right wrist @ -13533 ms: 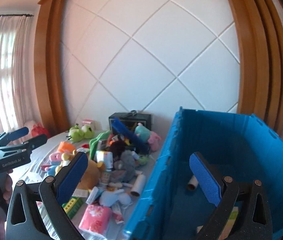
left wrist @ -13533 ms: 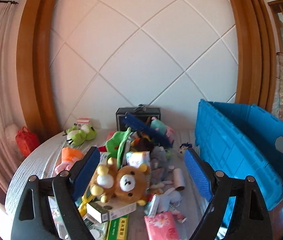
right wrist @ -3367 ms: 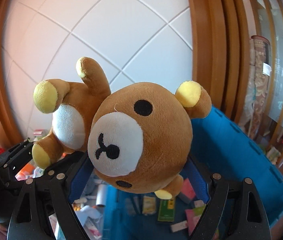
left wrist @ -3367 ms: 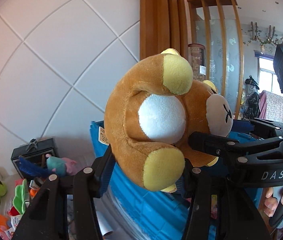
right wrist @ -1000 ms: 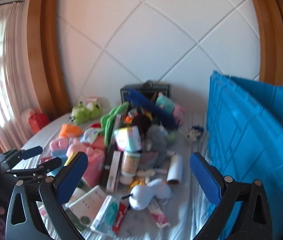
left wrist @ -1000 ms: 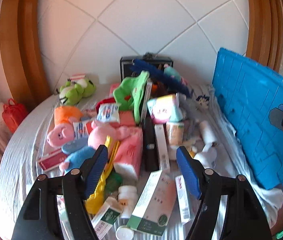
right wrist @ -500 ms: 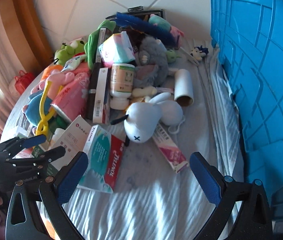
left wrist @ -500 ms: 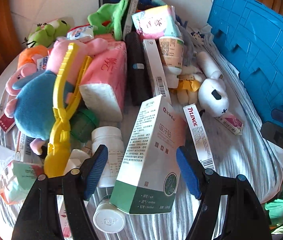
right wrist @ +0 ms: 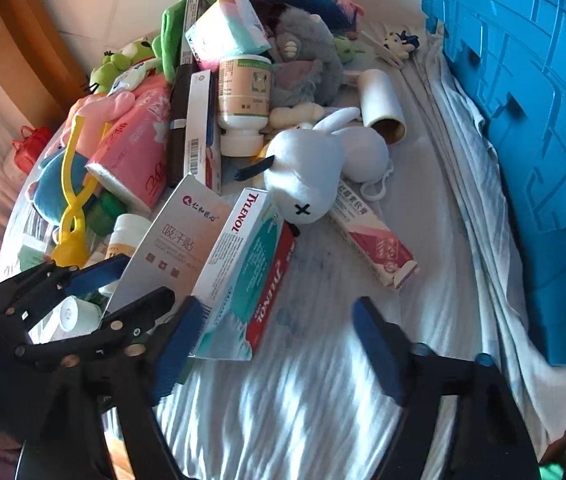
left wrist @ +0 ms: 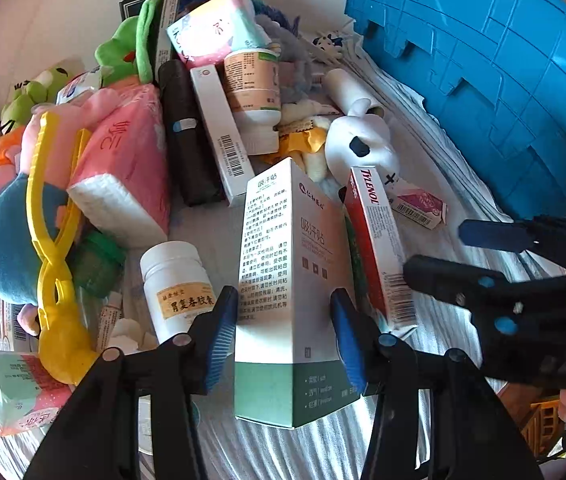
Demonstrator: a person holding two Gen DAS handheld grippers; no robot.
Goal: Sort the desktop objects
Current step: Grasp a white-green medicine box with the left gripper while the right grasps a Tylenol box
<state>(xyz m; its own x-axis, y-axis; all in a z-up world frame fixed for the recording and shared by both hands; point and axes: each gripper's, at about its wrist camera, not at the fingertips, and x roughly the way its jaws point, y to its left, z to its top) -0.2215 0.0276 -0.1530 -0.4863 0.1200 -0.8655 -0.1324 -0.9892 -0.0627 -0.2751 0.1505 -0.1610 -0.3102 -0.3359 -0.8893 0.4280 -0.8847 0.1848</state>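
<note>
Near the front edge of the tabletop (right wrist: 315, 408), the white-and-green box (left wrist: 291, 280) sits between the left gripper (left wrist: 283, 332)'s 2 blue fingers (left wrist: 221, 332); they have just been closing and bracket its sides, though whether they press on it cannot be told. Just right of it leans the Tylenol box (right wrist: 243, 276), at the right gripper (right wrist: 279, 348)'s left finger; those fingers have also been closing but stand released, with bare cloth between them. Only the left wrist view shows the white pill bottle (left wrist: 177, 284) left of the box. Only the right wrist view shows the white rabbit plush (right wrist: 311, 176) fully. Half a second ago both grippers stood wider and higher. The blue crate (right wrist: 531, 128) walls the right side; open cloth lies near right.
</note>
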